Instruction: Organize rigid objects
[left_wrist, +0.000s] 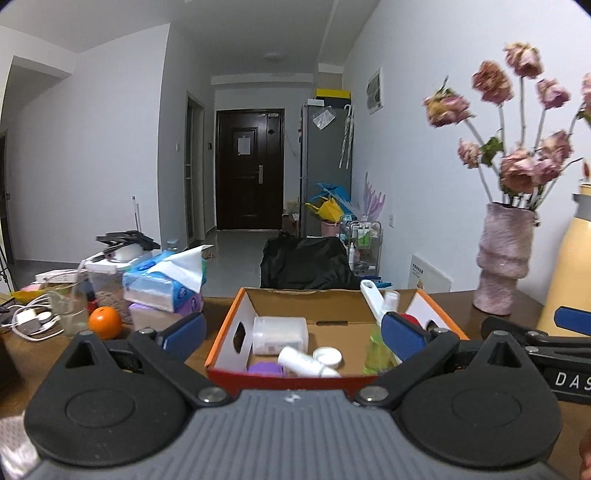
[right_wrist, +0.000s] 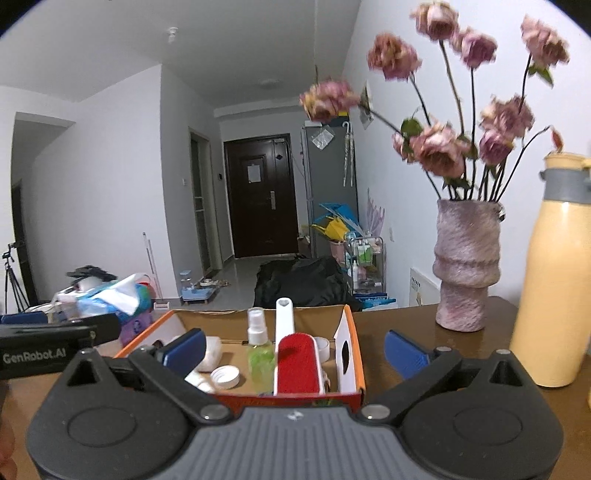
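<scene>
Both grippers empty, jaws wide apart: left gripper (left_wrist: 293, 330), right gripper (right_wrist: 293, 349). Task items sit in the cardboard box (right_wrist: 354, 354) on the desk (right_wrist: 399, 332): lint brush (right_wrist: 297, 360), spray bottle (right_wrist: 260, 350), white jar (left_wrist: 279, 334). Risk: right arm sweeping wide topples the vase (right_wrist: 466, 266) or the yellow flask (right_wrist: 554, 280) close beside. Left side crowded by tissue pack (left_wrist: 162, 282), orange (left_wrist: 105, 322)

Both grippers (left_wrist: 293, 334) (right_wrist: 295, 350): black arms, blue pads, grey ribbed body, silver pivot screws, white lettering.

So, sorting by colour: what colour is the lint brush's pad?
Red, clearest in the right wrist view: lint brush.
</scene>
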